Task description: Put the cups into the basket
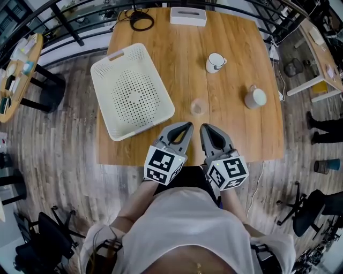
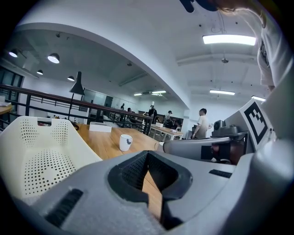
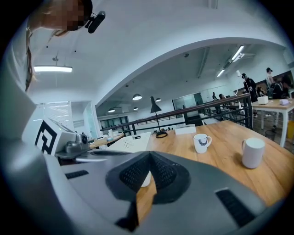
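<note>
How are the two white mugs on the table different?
The far mug has a dark picture on its side; the near mug is plain. The far mug stands closer to the basket; the near mug stands by the right edge of the table. Both are white, upright and have handles.

The wooden table (image 1: 236, 48) bears a basket (image 1: 131, 91), a patterned mug (image 1: 215, 62), a plain mug (image 1: 255, 97), a clear cup (image 1: 198, 107) and a box (image 1: 188, 16).

Open-plan office, upper level.
A wooden table (image 1: 182, 59) stands on a grey plank floor (image 1: 59, 160) beside a black railing (image 1: 68, 25); round side table (image 1: 35, 56) left, office chair (image 1: 311, 211) right, ceiling strip light (image 2: 228, 40) lit.
</note>
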`<state>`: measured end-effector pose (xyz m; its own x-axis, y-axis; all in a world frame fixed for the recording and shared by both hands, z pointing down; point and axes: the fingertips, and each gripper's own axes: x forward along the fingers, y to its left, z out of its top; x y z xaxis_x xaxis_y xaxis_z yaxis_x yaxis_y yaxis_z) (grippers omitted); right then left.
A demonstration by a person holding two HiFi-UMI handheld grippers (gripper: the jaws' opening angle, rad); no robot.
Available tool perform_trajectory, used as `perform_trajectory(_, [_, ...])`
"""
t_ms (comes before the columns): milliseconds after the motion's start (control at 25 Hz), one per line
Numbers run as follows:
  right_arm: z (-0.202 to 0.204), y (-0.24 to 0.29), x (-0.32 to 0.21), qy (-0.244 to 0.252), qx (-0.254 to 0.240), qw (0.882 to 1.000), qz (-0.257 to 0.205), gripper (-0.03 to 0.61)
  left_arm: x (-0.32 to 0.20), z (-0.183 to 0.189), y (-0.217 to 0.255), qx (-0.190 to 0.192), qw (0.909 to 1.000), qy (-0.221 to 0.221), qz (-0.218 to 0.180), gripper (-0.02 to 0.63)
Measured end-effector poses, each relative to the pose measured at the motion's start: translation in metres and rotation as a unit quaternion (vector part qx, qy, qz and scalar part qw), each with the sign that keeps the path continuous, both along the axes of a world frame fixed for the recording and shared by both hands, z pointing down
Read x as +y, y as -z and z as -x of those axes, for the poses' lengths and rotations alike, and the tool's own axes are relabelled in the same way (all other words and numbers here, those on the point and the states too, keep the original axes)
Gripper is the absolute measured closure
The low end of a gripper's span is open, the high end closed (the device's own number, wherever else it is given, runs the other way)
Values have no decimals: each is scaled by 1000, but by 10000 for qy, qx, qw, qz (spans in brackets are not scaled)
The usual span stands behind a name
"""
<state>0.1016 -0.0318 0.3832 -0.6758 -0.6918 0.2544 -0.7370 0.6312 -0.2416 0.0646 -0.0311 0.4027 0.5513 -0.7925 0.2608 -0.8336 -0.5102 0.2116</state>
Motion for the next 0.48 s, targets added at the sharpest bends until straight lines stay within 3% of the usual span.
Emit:
perform_trajectory(200, [-11, -4, -10, 65, 148, 9999, 42, 568, -6, -1, -4, -70, 9998, 191, 58, 606])
perform_trajectory(480, [-6, -4, -28, 527, 387, 9978, 122, 568, -19, -5, -5, -159, 9989, 413, 154, 606])
